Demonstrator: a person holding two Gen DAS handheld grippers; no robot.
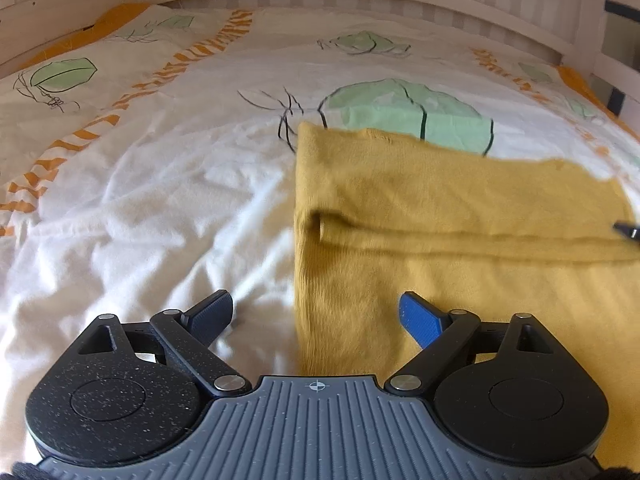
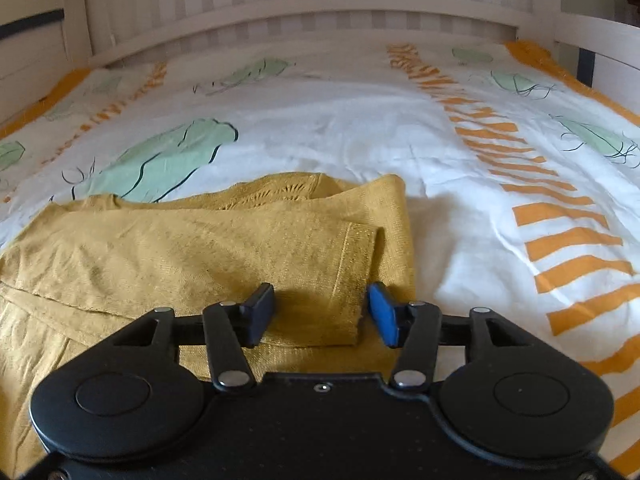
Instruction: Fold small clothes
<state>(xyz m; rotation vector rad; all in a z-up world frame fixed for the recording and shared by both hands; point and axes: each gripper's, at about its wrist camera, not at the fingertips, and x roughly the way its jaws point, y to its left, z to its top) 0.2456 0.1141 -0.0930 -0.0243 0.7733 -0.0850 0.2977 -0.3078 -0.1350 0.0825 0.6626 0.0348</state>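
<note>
Left wrist view: my left gripper (image 1: 316, 312) fills the lower centre of the frame with its jaws spread wide and nothing between the pads; the dark left finger (image 1: 214, 314) hangs over the white bedcover (image 1: 160, 200), while the blue right finger (image 1: 422, 320) hangs over the mustard-yellow knit garment (image 1: 460, 208). The garment occupies the right half of this frame, its straight left edge running from the middle down to the lower centre, and a folded ridge crosses it from centre to right edge. At the far right edge a small dark tip (image 1: 628, 230) shows over the garment; I cannot tell what it belongs to. Right wrist view: my right gripper (image 2: 320, 312) sits at lower centre with its jaws partly apart, straddling the cuff end of a folded sleeve (image 2: 344, 272) without the pads pressing on it; I see fabric between the fingers but no pinch. The garment (image 2: 160, 248) spreads across the lower left and centre of this frame, with an openwork knit band (image 2: 272, 194) along its upper edge. The bedcover (image 2: 400, 128), printed with green leaf shapes and orange stripes, fills the rest of the frame up to the pale slatted bed rail (image 2: 320, 16) along the top. I see no container in either view; the garment lies directly on the bedcover.
</note>
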